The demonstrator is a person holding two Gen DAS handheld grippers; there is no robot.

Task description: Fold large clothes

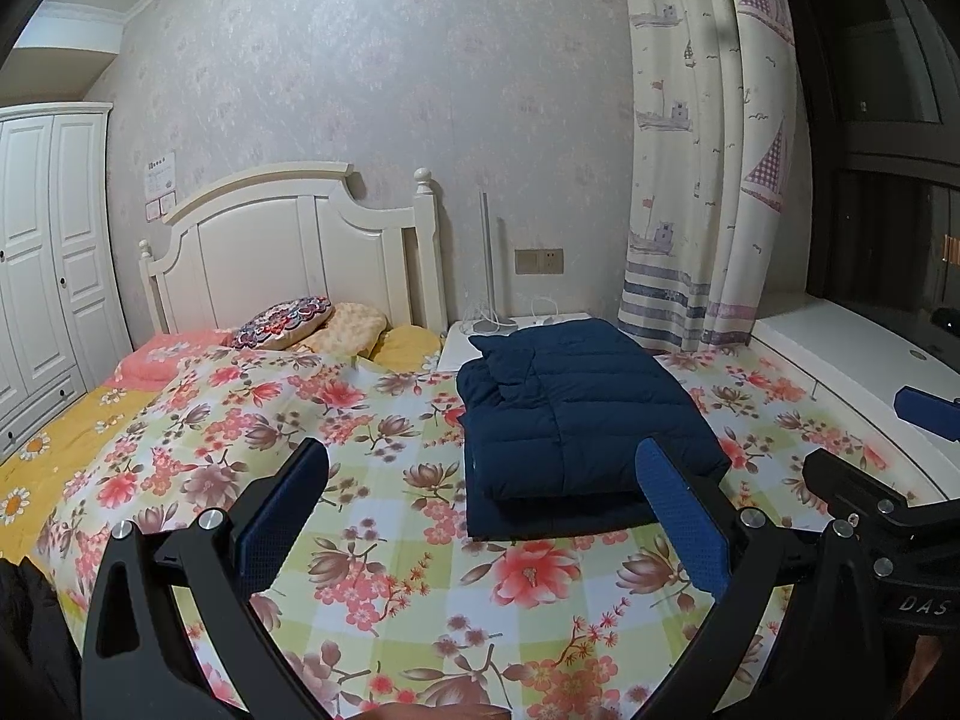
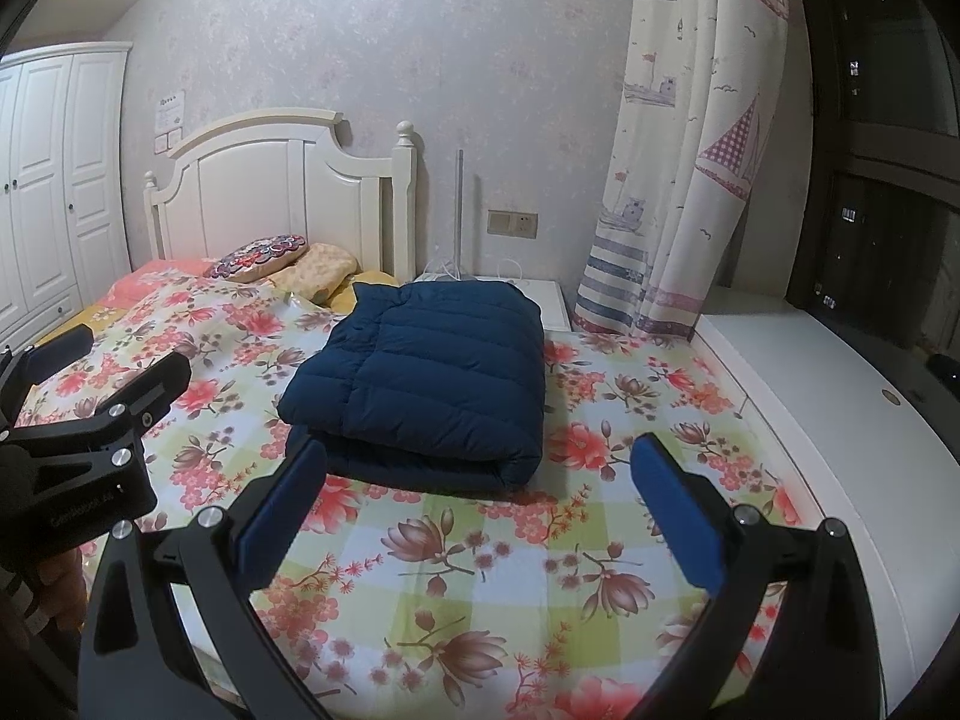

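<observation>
Our left gripper (image 1: 480, 516) has its two blue-padded fingers (image 1: 282, 522) spread wide apart with nothing between them, hovering above the flowered bedspread (image 1: 360, 540). Our right gripper (image 2: 480, 510) is the same: fingers (image 2: 678, 516) wide apart, empty, above the bedspread.

Just beyond both pairs of fingers lies one navy quilted jacket (image 2: 420, 384), folded into a thick rectangular bundle on the bed. Its long axis runs away from us toward the headboard (image 1: 288, 252), tilted slightly; the rounded fold edge faces us and what looks like the collar end points toward the nightstand (image 2: 549, 294). A flatter layer sticks out under the bundle at the near edge.

The left view shows the jacket to the right of centre, partly behind the right finger, and catches the right gripper's tip at the far right edge. The right view shows the jacket near centre, fully clear, with the left gripper at the left edge and a hand (image 2: 60, 588) beneath it.

We count one wardrobe (image 1: 42, 252), one curtain (image 1: 702, 150), and three pillows (image 1: 348, 327) by the headboard.
</observation>
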